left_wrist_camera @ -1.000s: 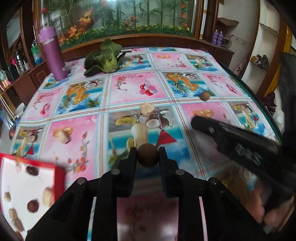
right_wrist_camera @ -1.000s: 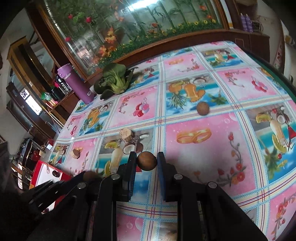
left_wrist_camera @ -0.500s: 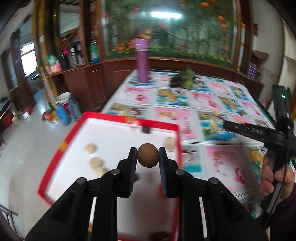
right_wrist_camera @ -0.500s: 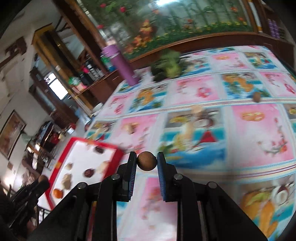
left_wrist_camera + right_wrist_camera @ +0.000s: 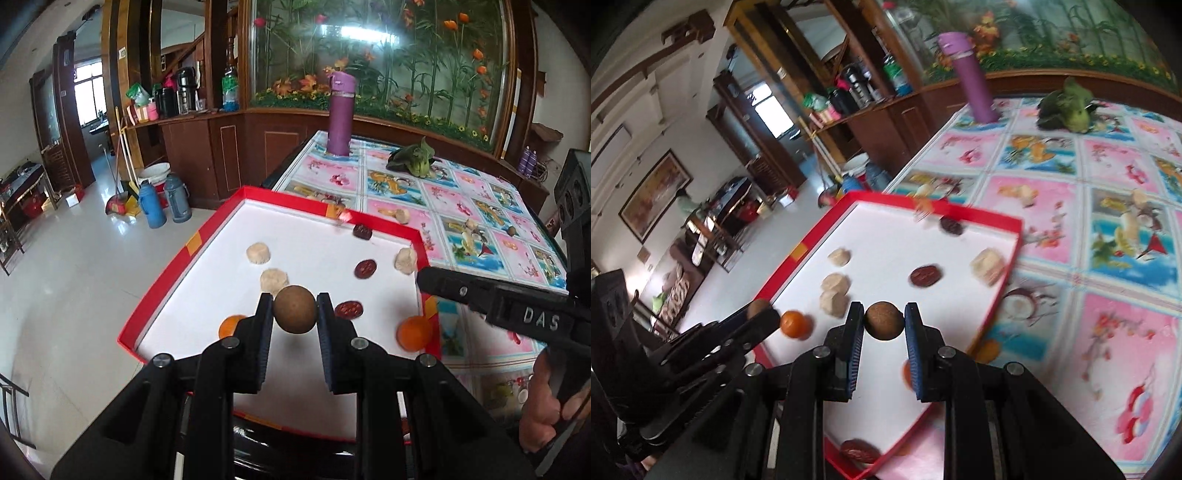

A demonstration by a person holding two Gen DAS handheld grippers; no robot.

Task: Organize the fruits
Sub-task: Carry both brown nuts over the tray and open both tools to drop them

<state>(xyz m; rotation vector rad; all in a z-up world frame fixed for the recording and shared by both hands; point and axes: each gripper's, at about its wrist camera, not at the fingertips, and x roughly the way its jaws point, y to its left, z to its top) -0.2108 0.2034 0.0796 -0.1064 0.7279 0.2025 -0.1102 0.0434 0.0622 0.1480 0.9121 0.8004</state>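
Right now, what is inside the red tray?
The red tray holds pale chunks, dark red dates and oranges. The left gripper and its fruit hide the near part.

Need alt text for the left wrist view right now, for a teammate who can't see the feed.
The left gripper pinches a round brown fruit above a red-rimmed white tray holding oranges, dark red dates and pale pieces. The right gripper reaches in from the right; a purple bottle stands on the table behind.

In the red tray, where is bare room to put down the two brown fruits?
Free: the white floor of the red tray near its far-left corner, and the near middle beneath the left gripper. Crowded: around the pale pieces and dark dates.
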